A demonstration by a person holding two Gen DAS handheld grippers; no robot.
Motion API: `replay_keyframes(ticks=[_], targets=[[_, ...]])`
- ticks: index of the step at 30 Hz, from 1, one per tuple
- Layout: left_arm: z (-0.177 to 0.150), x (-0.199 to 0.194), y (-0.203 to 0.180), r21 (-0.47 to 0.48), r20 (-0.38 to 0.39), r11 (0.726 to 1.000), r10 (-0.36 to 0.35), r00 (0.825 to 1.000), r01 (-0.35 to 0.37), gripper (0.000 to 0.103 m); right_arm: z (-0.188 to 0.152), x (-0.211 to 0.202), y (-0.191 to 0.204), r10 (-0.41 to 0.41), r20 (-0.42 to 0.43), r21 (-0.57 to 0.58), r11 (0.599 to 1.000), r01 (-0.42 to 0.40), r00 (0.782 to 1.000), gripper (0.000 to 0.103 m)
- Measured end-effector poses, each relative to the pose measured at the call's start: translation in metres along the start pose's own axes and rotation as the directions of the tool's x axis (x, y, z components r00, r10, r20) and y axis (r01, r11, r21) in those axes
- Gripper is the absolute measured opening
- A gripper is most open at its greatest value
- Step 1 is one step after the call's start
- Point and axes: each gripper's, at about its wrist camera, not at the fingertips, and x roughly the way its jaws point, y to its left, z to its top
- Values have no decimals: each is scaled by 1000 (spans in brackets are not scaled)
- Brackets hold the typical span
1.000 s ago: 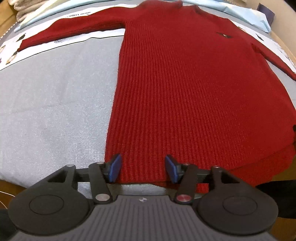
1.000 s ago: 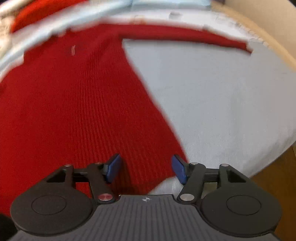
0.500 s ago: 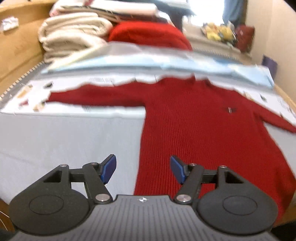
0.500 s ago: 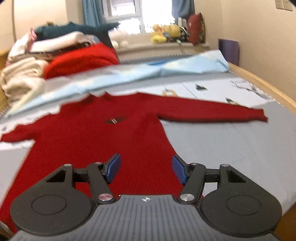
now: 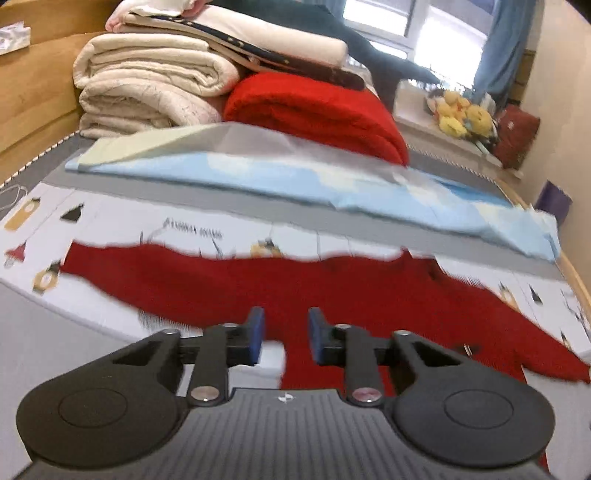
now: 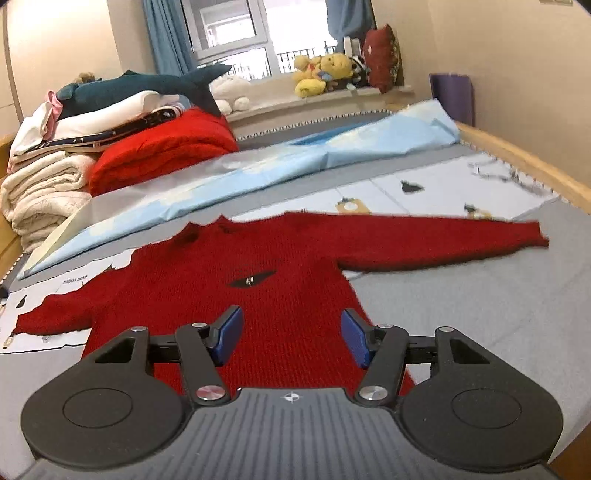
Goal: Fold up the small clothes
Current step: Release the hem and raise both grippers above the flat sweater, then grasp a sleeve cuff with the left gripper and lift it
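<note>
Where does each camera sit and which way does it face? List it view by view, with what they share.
Left wrist: on the left gripper, above the bed, facing the red sweater sleeve and folded blankets; its narrowly parted jaws, just closing, hold nothing.
Right wrist: on the right gripper, facing the sweater's chest and the window; jaws open.
Shared: sweater, red blanket, blue sheet, plush toys.
</note>
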Motion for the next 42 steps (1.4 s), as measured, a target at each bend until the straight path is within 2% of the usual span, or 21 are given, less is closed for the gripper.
replay_keyframes(ticks=[3, 6, 8, 9, 11, 14, 16, 18, 19, 20, 23, 24, 28, 30, 32, 34, 39, 40, 41, 42], targets=[[25, 33, 30, -55, 9, 998, 19, 1000, -18, 24, 14, -2, 13, -14, 3, -60, 998, 14, 1000, 60], [25, 64, 75, -133, 12, 989, 73, 997, -71, 25, 41, -3, 31, 1, 7, -98, 995, -1, 1000, 60], [14, 88, 110, -215, -59, 970, 100, 993, -111, 24, 66, 2, 48, 47, 3, -114, 992, -46, 999, 60], [8, 100, 129, -279, -129, 949, 114, 985, -146, 23, 80, 8, 60, 83, -6, -123, 989, -83, 997, 60], [4, 112, 159, -402, -174, 901, 99, 980, -162, 22, 106, 21, 81, 151, -3, -129, 980, -150, 989, 60], [5, 118, 192, -486, -157, 856, 115, 981, -178, 22, 134, 44, 106, 240, 31, -132, 963, -234, 970, 59], [5, 120, 212, -532, -145, 828, 116, 983, -176, 22, 140, 63, 117, 268, 49, -148, 955, -259, 962, 56], [2, 121, 227, -588, -125, 792, 113, 986, -166, 22, 129, 84, 120, 283, 59, -171, 948, -270, 957, 34], [0, 124, 236, -618, -121, 769, 117, 986, -167, 22, 122, 97, 122, 258, 17, -177, 952, -251, 966, 16], [-2, 127, 243, -639, -114, 752, 116, 987, -162, 22, 117, 112, 123, 232, -47, -172, 956, -236, 972, 12], [-8, 139, 262, -679, -99, 715, 135, 986, -166, 23, 117, 134, 124, 275, -104, -112, 952, -286, 956, 13], [-11, 143, 268, -697, -106, 695, 143, 984, -176, 23, 120, 139, 127, 281, -115, -112, 949, -293, 953, 13], [-18, 161, 292, -778, -98, 609, 119, 988, -151, 27, 127, 152, 130, 270, -130, -146, 946, -288, 954, 14], [-18, 169, 300, -803, -80, 584, 92, 993, -119, 31, 129, 159, 128, 258, -160, -137, 950, -280, 953, 15], [-17, 179, 303, -811, -71, 576, 69, 995, -98, 39, 130, 166, 126, 245, -174, -130, 954, -269, 954, 19], [-19, 190, 305, -811, -97, 573, 73, 993, -122, 39, 126, 173, 123, 225, -187, -129, 959, -251, 956, 19], [-20, 202, 303, -766, -104, 627, 99, 990, -143, 36, 117, 185, 119, 215, -244, -102, 964, -245, 946, 20], [-18, 202, 304, -763, -102, 632, 94, 990, -138, 30, 115, 186, 120, 215, -254, -98, 964, -246, 943, 20], [-17, 203, 305, -761, -103, 635, 87, 991, -135, 16, 114, 186, 121, 216, -262, -97, 964, -248, 941, 21], [-17, 205, 306, -756, -116, 639, 80, 990, -141, 15, 113, 187, 121, 217, -267, -99, 963, -250, 939, 21]])
